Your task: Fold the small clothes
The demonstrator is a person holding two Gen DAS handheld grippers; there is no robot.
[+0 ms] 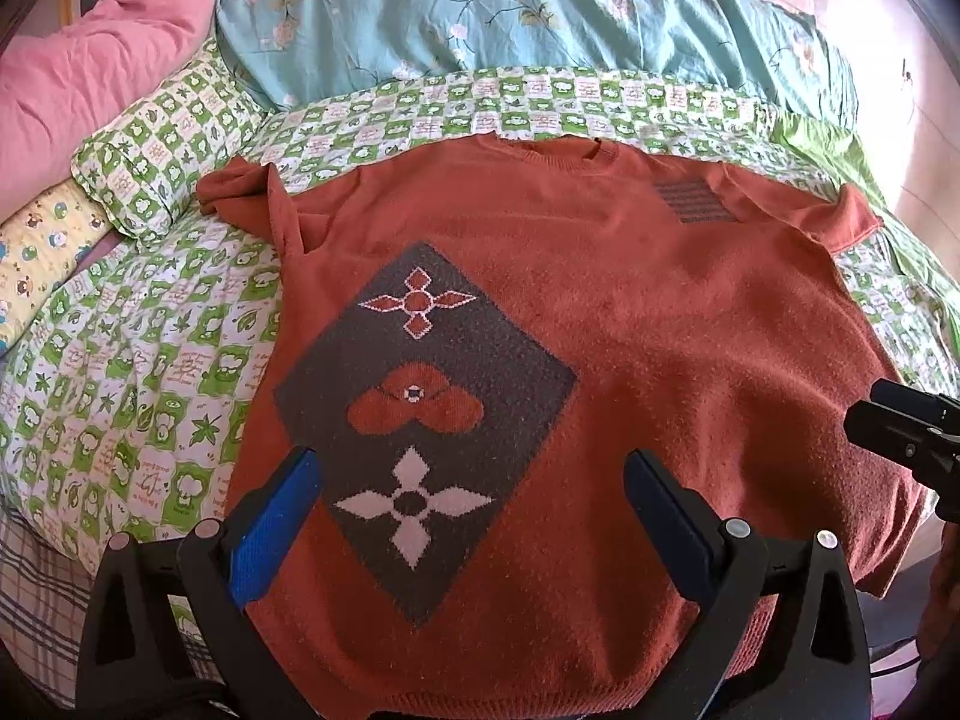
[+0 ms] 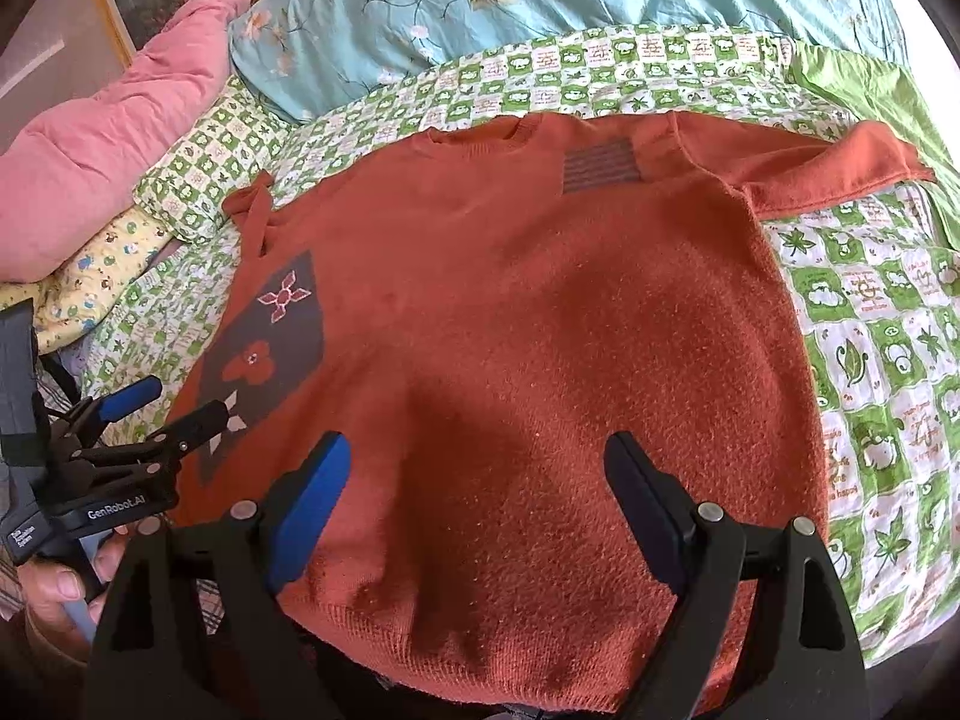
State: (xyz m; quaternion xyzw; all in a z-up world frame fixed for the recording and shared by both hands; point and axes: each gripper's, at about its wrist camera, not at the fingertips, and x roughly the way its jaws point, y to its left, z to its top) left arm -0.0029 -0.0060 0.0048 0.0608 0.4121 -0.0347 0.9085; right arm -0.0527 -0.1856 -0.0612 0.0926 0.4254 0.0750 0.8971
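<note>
An orange knit sweater (image 1: 630, 324) lies flat, front up, on the bed, with a grey diamond flower pattern (image 1: 420, 414) on its left side. It also shows in the right wrist view (image 2: 540, 330). My left gripper (image 1: 474, 480) is open and empty over the sweater's lower left, near the hem. My right gripper (image 2: 477, 468) is open and empty over the lower right part. The left gripper shows in the right wrist view (image 2: 174, 402), open. The left sleeve (image 1: 252, 192) is bunched; the right sleeve (image 2: 840, 168) lies spread out.
The bed has a green and white checked sheet (image 1: 150, 390). A matching pillow (image 1: 162, 144), a pink quilt (image 1: 90, 72) and a teal floral quilt (image 1: 510, 6) lie at the far side. A green cloth (image 2: 870, 90) lies at the far right.
</note>
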